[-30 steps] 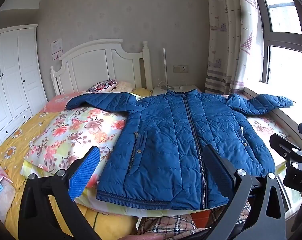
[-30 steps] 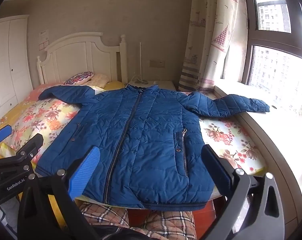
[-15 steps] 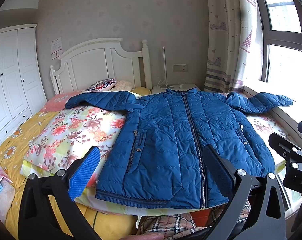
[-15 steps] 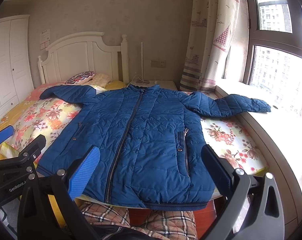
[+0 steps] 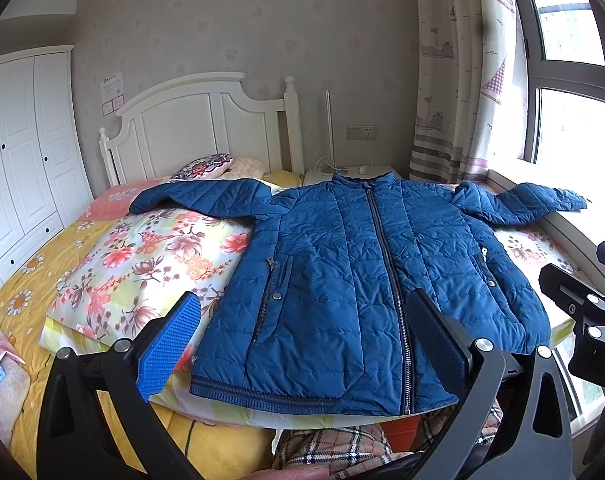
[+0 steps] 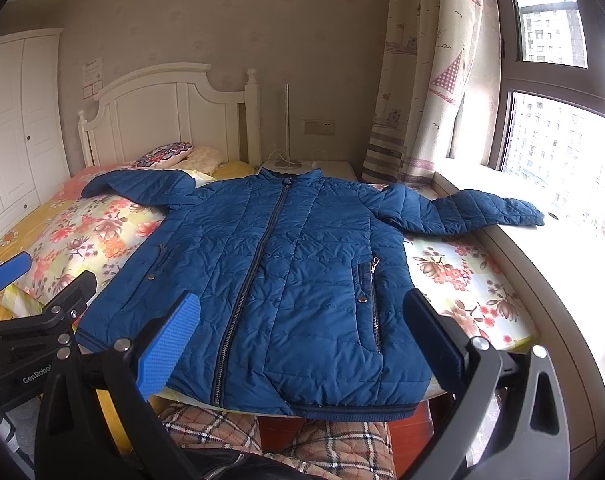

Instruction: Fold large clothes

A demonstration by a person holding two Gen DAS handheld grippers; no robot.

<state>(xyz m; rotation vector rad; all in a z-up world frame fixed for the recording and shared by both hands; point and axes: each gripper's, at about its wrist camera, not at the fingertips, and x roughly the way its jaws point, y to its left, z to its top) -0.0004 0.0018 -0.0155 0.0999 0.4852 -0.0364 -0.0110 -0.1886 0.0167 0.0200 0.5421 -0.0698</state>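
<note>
On the floral quilt [image 5: 150,264] at the foot end of the bed [image 5: 30,280], a blue quilted jacket [image 5: 366,280] is lying face up and spread flat, zipped to the collar, with its hem hanging just over the quilt's near edge. One sleeve is stretching out across the quilt toward the pillows [image 5: 210,166]; the other sleeve is reaching onto the window ledge [image 6: 562,248]. The left claw [image 5: 302,340] is hovering above the hem with its jaws standing wide apart and gripping nothing, its blue pad over the quilt's corner and its dark pad over the jacket near the zipper. The right claw [image 6: 302,340] is hovering likewise, jaws wide and empty, framing the jacket's lower half from the window side. Behind the jacket, a white headboard [image 5: 206,128] is standing against the wall, a white wardrobe [image 5: 18,152] is lining one side, and a patterned curtain [image 6: 418,80] is hanging beside the window [image 6: 558,128].
</note>
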